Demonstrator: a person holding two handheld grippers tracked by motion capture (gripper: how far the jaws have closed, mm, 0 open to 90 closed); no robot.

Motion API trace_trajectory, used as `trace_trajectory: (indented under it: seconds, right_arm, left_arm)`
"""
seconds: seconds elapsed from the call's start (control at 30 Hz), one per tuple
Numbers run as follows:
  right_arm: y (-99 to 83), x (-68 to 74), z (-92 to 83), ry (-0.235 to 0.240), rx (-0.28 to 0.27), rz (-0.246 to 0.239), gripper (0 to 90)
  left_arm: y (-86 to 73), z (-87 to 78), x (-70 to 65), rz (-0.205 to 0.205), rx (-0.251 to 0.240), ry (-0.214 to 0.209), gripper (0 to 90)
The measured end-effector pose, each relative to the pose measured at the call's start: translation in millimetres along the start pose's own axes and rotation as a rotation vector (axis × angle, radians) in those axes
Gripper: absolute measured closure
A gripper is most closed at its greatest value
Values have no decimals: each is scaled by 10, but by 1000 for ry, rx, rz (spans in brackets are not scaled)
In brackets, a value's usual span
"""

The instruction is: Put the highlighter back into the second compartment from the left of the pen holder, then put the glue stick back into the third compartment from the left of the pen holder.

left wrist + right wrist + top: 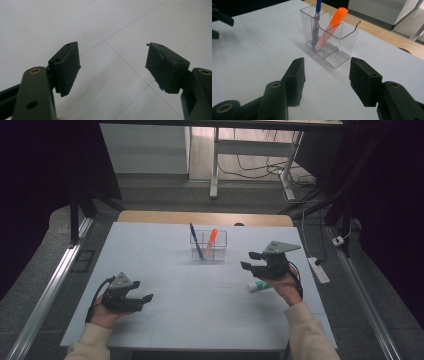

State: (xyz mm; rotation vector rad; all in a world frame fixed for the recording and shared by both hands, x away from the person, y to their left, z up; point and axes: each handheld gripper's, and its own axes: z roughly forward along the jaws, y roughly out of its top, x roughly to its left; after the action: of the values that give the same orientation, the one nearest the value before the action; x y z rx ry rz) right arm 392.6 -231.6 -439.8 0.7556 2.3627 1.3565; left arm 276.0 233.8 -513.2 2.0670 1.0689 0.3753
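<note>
A clear plastic pen holder [223, 246] stands at the middle back of the white table [190, 290]. It holds a blue pen [195, 241] and an orange highlighter [212, 239], both leaning. In the right gripper view the pen holder [342, 47] is just ahead, with the blue pen [318, 6] in one compartment and the orange highlighter [334, 21] beside it. My right gripper [248, 260] [327, 65] is open and empty, to the right of the holder. My left gripper [143, 300] [112, 50] is open over bare table at the front left.
A white tube with a green end [259, 286] lies on the table by the person's right hand. A wooden strip [200, 217] runs along the table's far edge. A power strip [318, 270] lies off the right side. Metal rails flank the table.
</note>
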Motion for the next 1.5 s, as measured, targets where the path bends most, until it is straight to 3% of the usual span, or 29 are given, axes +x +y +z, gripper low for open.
trace_trajectory:
  seconds: [0.1, 0.2, 0.3, 0.6, 0.8, 1.0, 1.1, 1.5]
  right_arm:
    - [-26, -8, -39, 21, 34, -16, 457]
    - [-53, -23, -98, 41, 34, -16, 456]
    - [-64, -41, -141, 43, 70, -45, 449]
    - [-86, -88, -255, 63, 98, -87, 425]
    - [-99, -97, -236, 71, 152, -131, 414]
    - [-104, -100, -188, 76, 220, -187, 417]
    - [-99, -96, -170, 60, 269, -261, 414]
    - [-108, -59, -127, 131, 375, -371, 380]
  left_arm:
    - [-1, -5, 0, 0, 0, 1, 271]
    - [-1, -2, 2, -1, 0, 2, 271]
    - [0, -1, -1, 0, 1, 1, 271]
    - [4, 3, -6, 6, 4, 2, 271]
    - [5, 2, -7, 7, 4, 4, 271]
    - [6, -8, 1, 4, -1, 5, 271]
    - [8, -10, -8, 6, -1, 6, 271]
    - [-2, 7, -9, 6, 10, 7, 270]
